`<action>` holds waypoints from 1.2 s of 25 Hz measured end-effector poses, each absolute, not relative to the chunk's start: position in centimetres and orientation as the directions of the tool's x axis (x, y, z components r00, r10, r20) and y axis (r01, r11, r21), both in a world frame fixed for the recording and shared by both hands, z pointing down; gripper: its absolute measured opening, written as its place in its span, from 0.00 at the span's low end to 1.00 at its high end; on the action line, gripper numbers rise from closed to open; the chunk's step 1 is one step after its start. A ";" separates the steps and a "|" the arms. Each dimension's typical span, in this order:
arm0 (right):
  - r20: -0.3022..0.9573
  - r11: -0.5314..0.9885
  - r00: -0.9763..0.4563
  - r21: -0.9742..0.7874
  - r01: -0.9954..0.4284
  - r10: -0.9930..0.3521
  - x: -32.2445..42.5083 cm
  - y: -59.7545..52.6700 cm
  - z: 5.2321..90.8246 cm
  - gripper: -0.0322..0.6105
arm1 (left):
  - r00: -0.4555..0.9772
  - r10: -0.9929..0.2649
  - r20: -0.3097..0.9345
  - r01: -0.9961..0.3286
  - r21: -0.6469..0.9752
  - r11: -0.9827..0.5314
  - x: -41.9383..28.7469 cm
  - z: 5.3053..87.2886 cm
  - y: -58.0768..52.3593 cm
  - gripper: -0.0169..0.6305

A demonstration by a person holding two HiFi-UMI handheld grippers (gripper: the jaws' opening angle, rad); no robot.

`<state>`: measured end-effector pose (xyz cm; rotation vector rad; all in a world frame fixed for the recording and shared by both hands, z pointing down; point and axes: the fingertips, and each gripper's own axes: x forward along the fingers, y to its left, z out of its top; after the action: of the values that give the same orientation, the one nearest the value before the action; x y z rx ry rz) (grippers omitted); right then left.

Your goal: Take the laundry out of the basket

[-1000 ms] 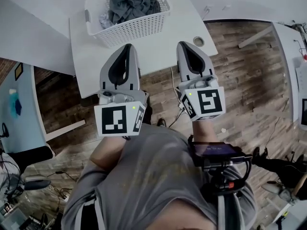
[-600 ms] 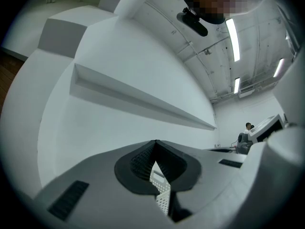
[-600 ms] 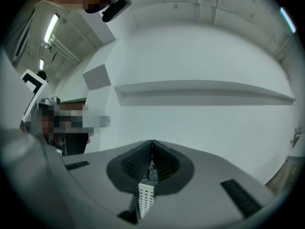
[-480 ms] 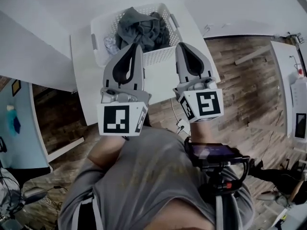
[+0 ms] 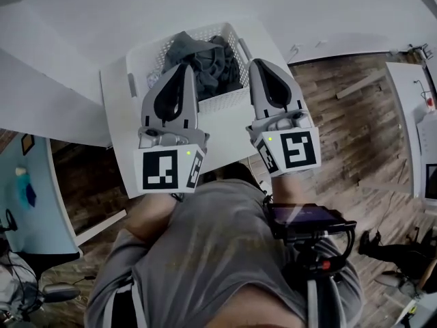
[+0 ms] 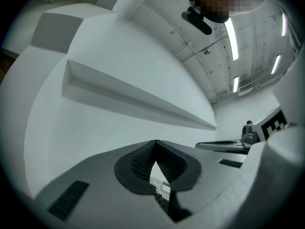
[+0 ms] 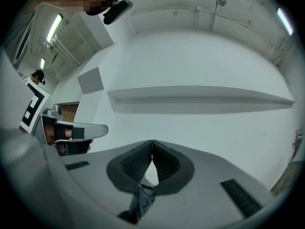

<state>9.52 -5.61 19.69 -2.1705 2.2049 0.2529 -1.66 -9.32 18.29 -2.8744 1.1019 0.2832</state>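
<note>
Both claws are pressed together (nothing pinched): left claw (image 5: pixel 182 67), right claw (image 5: pixel 262 64). Dark laundry (image 5: pixel 208 60) heaps in the basket (image 5: pixel 231 101) on the bench (image 5: pixel 225 139), just on their far side and between them, the left claw nearer.

A: Condition of the basket (image 5: pixel 229 101)?
B: White perforated plastic, upright on the white table (image 5: pixel 126 128).
A: And the laundry (image 5: pixel 208 57)?
B: Dark grey garments, crumpled, heaped inside the basket, reaching about rim level.

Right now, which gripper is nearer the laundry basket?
Left. The left gripper overlaps the basket at its front wall; the right gripper is off its right corner.
</note>
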 end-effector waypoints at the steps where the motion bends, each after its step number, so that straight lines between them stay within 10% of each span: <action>1: -0.141 0.015 -0.028 0.087 -0.996 -0.990 9.9 -6.0 19.7 0.06 | 0.726 -0.663 -0.183 -0.672 0.017 -0.740 -1.3 18.4 -9.8 0.04; 23: -0.092 0.103 -0.102 -0.005 -0.995 -0.991 19.6 -16.6 21.8 0.06 | 0.627 -0.776 0.065 -0.779 0.045 -0.625 4.7 25.3 -20.5 0.05; 30: -0.046 0.125 -0.123 -0.045 -0.991 -0.991 21.7 -20.3 24.7 0.06 | 0.586 -0.793 0.168 -0.810 0.089 -0.580 5.5 28.4 -24.0 0.34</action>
<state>21.66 -20.31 24.67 -2.0363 2.3076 -0.0052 5.51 -24.04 28.38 -2.9342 1.4943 -0.1827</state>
